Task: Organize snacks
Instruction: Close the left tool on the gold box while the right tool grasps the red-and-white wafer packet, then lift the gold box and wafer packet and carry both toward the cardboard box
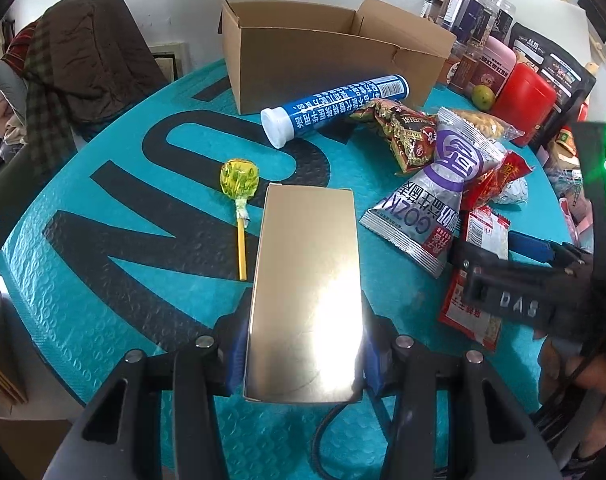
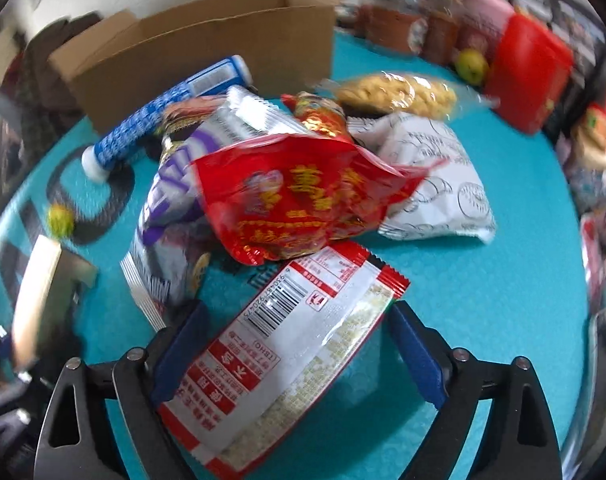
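Note:
My left gripper (image 1: 303,356) is shut on a shiny gold box (image 1: 307,280) and holds it over the teal mat (image 1: 115,320). An open cardboard box (image 1: 327,52) stands at the back of the table; it also shows in the right wrist view (image 2: 207,52). My right gripper (image 2: 299,344) is open, its blue fingers either side of a red-and-white snack packet (image 2: 279,364) lying on the mat. Behind that lie a red bag (image 2: 299,204), a white bag (image 2: 435,176), a purple-and-silver bag (image 1: 435,196), a blue tube (image 1: 335,110) and a yellow lollipop (image 1: 239,178).
Jars, a pink tub, a red canister (image 1: 523,98), a green fruit (image 1: 483,97) and dark bags line the back right edge. A brown coat (image 1: 83,52) hangs at the left beyond the table. The right gripper's body (image 1: 543,288) shows at the right of the left wrist view.

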A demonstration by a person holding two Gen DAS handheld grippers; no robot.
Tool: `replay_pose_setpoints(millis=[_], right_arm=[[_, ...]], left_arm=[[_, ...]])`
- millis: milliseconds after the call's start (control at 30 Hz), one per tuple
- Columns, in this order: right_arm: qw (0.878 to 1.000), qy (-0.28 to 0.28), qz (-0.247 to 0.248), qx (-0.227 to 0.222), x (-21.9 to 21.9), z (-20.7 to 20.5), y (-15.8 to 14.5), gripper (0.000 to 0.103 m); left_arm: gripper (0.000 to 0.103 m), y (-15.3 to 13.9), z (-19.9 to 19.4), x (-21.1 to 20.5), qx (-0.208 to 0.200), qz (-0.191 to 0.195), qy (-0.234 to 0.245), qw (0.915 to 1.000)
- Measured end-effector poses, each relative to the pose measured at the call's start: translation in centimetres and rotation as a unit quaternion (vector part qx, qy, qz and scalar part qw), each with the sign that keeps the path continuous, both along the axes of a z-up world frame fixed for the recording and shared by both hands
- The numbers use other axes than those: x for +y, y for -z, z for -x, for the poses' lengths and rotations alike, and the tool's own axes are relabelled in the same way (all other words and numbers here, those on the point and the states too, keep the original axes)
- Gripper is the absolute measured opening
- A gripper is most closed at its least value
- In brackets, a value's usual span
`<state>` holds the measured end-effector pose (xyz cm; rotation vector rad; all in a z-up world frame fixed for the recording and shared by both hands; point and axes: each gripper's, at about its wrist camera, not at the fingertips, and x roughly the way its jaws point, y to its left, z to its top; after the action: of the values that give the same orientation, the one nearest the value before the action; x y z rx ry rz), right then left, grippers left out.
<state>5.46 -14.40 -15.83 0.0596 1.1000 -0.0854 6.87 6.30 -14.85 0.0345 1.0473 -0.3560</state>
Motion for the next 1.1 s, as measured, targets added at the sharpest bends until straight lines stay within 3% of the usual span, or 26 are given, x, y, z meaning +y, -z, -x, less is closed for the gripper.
replay_pose_setpoints(millis=[100, 167, 233, 433, 833, 1100], right_arm=[[1.000, -0.017, -0.001, -0.013, -0.4, 0.9, -0.2, 0.081], [1.000, -0.021, 0.003, -0.019, -0.9, 2.0, -0.5, 0.066], [0.999, -0.035, -0.003, -0.021, -1.3, 2.5, -0.7, 0.059], [0.995, -0.098, -0.008, -0.017, -1.6, 3.4, -1.0, 0.053], [0.990, -0.140, -0.014, -0.006, -2.5, 7.4, -1.1, 0.053], [0.991, -0.132, -0.009, -0.001, -1.8, 7.7, -0.7, 0.076]], left_arm=[[0.046, 0.0, 0.0, 0.0, -0.002, 0.001, 0.003, 1.0000], [0.045, 0.0, 0.1, -0.2, -0.003, 0.001, 0.007, 1.0000], [0.045, -0.1, 0.4, -0.4, 0.002, 0.009, 0.016, 0.9998], [0.045, -0.1, 2.0, -2.3, 0.008, 0.009, 0.052, 0.9986], [0.045, -0.2, 3.8, -4.3, 0.017, -0.006, 0.079, 0.9967], [0.046, 0.0, 3.6, -4.9, 0.019, -0.017, 0.071, 0.9971]])
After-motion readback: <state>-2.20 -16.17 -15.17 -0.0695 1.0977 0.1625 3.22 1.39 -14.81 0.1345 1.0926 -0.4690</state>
